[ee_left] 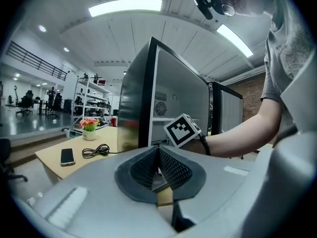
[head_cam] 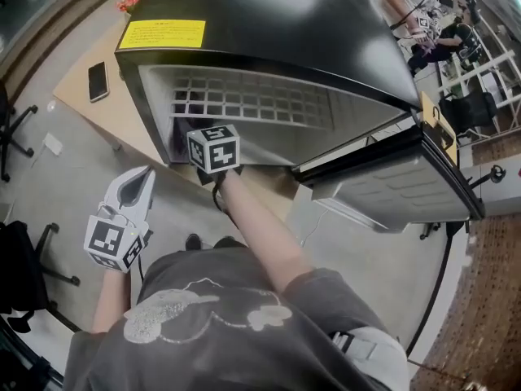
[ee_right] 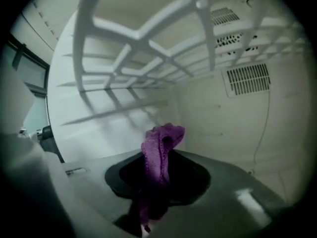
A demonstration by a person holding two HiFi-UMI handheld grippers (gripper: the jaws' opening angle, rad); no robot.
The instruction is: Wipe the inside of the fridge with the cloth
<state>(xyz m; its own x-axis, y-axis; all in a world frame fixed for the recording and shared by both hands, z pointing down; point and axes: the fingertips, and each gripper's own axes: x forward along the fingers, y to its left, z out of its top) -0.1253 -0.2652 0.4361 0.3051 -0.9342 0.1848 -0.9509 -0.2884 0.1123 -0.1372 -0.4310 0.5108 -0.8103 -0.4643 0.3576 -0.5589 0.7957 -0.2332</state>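
Inside the fridge [head_cam: 277,23], purple cloth [ee_right: 159,150] in the right claw [ee_right: 157,182]

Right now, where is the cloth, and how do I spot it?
Look inside the open black fridge, under its white shelf. The right hand-held gripper reaches in, shut on the cloth. It is the only purple thing among white walls.
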